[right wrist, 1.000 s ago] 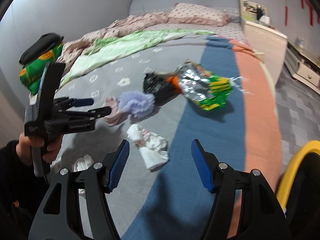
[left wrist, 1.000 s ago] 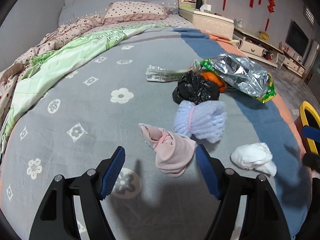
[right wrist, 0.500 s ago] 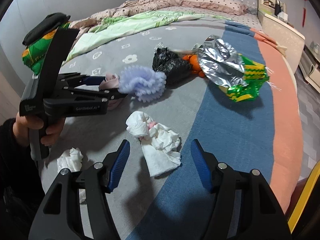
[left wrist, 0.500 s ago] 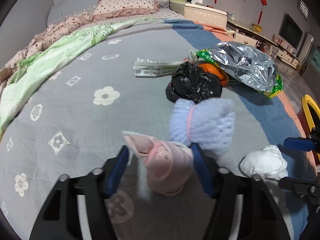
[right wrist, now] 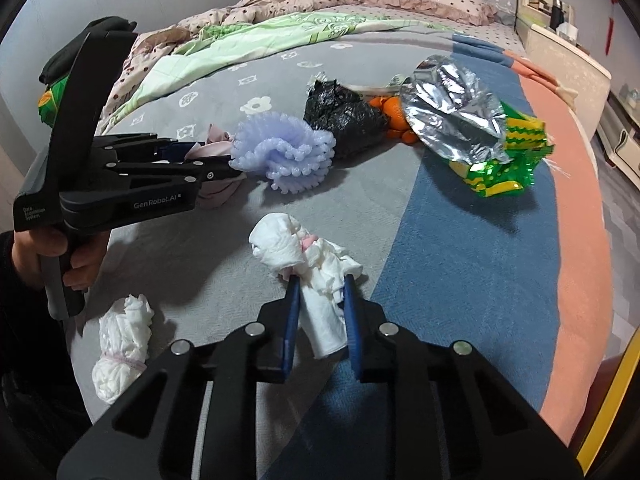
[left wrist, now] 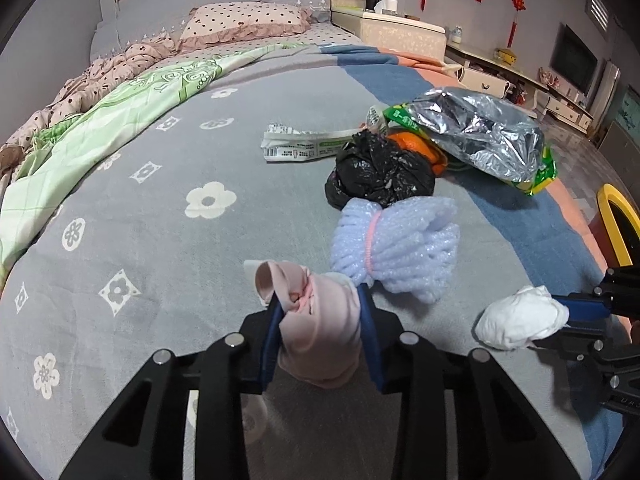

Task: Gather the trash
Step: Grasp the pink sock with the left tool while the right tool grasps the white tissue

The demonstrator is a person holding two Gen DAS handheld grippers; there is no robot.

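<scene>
Now we clamp our left gripper (left wrist: 320, 316) on the pink bundle (left wrist: 316, 332), right gripper (right wrist: 319, 312) on the white tissue wad (right wrist: 316, 272).

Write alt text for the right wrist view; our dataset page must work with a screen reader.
The right gripper is shut on a white tissue wad lying on a grey bed. Left of it, the left gripper clamps a pink bundle beside a lilac foam net, with more trash beyond.

Both grippers' fingers (left wrist: 274, 332) now closed on bundles.
</scene>
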